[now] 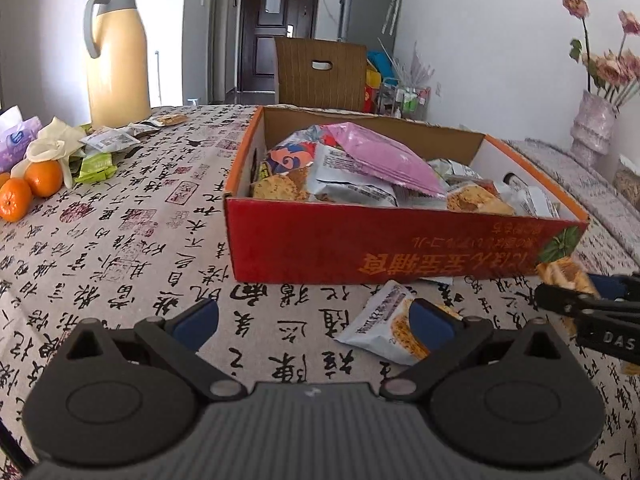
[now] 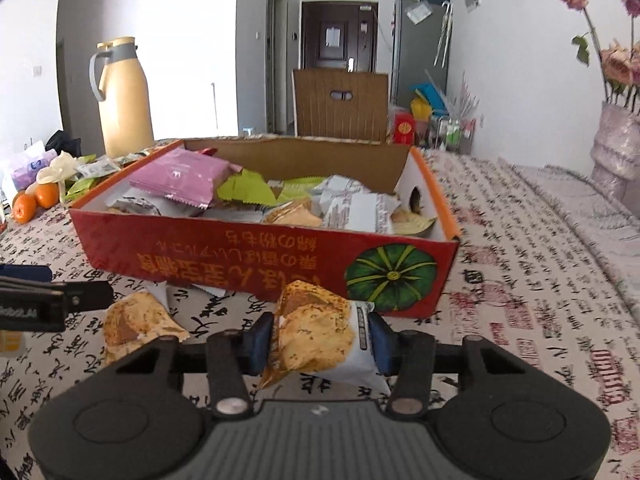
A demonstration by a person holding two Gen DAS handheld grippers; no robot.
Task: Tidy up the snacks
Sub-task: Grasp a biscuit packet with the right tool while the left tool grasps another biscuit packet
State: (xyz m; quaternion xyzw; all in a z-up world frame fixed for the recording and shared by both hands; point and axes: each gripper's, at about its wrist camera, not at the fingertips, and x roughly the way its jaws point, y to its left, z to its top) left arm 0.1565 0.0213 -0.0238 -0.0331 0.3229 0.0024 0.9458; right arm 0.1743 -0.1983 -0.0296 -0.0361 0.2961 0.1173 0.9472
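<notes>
A red cardboard box (image 1: 360, 248) holding several snack packets sits in the middle of the table. In the right wrist view my right gripper (image 2: 320, 340) is shut on a biscuit packet (image 2: 316, 328), with both blue pads pressing its sides, just in front of the box (image 2: 240, 256). From the left wrist view that same held packet (image 1: 560, 274) shows at the right edge. My left gripper (image 1: 314, 316) is open with nothing between its fingers. Another biscuit packet (image 1: 384, 320) lies flat on the cloth beside the left gripper's right finger; it is also visible from the right wrist as that packet (image 2: 132, 320).
A yellow thermos jug (image 1: 118, 60) stands at the back left, with oranges (image 1: 42, 178), a tissue pack (image 1: 16, 140) and loose snack packets (image 1: 108, 144) near it. A vase of flowers (image 1: 592, 120) stands at the back right. A wooden chair (image 1: 320, 72) is behind the box.
</notes>
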